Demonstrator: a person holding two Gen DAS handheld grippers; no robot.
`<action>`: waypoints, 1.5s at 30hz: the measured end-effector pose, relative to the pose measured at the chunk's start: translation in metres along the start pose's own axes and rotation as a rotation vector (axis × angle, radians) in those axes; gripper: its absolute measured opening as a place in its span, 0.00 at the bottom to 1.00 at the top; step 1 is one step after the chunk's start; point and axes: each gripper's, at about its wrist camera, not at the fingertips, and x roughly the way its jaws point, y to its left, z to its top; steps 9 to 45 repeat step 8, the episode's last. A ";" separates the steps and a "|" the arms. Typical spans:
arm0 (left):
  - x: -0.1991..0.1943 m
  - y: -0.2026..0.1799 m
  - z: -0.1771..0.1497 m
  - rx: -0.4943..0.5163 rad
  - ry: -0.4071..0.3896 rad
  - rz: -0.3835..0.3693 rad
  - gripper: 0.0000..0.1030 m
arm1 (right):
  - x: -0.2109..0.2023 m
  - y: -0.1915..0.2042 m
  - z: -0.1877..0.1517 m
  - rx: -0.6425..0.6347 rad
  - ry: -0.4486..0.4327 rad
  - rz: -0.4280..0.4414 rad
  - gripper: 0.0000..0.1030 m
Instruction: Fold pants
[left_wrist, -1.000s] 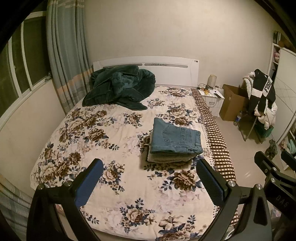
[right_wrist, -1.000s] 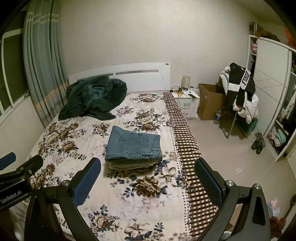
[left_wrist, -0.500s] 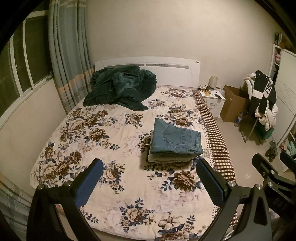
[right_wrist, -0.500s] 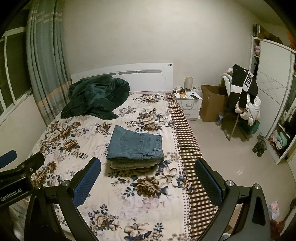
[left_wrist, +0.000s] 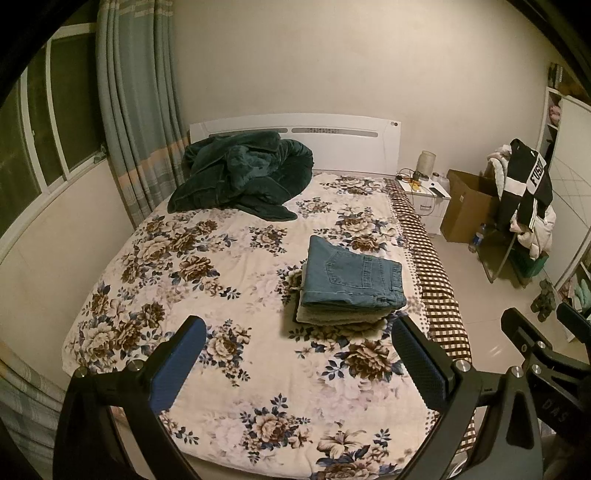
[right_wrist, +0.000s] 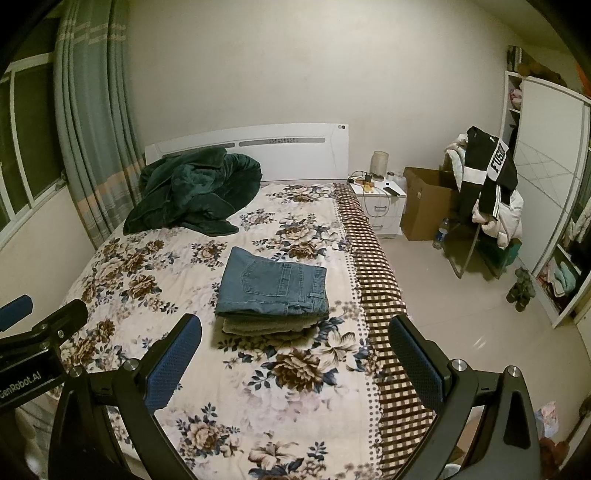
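1. Step: the fold looks finished. The jeans (left_wrist: 351, 278) lie folded flat on the bed (left_wrist: 229, 288), on top of a grey folded garment (left_wrist: 340, 315), right of the bed's middle, near the checked edge strip (left_wrist: 439, 295).
2. Left gripper (left_wrist: 299, 354): fingers wide apart, nothing between them, held above the foot of the bed, well short of the stack.
3. Right gripper (right_wrist: 295, 350): fingers also wide apart and empty, beside the left one, looking at the same stack.
4. Next move, as a guess: nothing left on the jeans except maybe squaring the stack. If another pair is due, none shows unfolded on the bed.
5. Edges: the jeans' folded edge faces the grippers and the waistband side faces right. The stack sits close to the bed's right edge, so pushing it right risks sliding it off.
6. Room: wide bare cover left of and in front of the stack. A green blanket (left_wrist: 243, 173) is heaped at the headboard, well apart from the jeans.
7. Off the bed: nightstand (right_wrist: 380, 206), box (right_wrist: 424, 203) and chair with clothes (right_wrist: 487, 192) stand right, well clear.
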 end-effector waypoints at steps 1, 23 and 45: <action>0.000 0.000 0.000 0.000 0.000 0.000 1.00 | 0.000 0.000 -0.002 0.001 0.000 0.000 1.00; 0.000 0.000 0.000 -0.001 -0.003 -0.002 1.00 | 0.000 -0.001 -0.001 0.001 -0.001 0.000 1.00; 0.000 0.000 0.000 -0.001 -0.003 -0.002 1.00 | 0.000 -0.001 -0.001 0.001 -0.001 0.000 1.00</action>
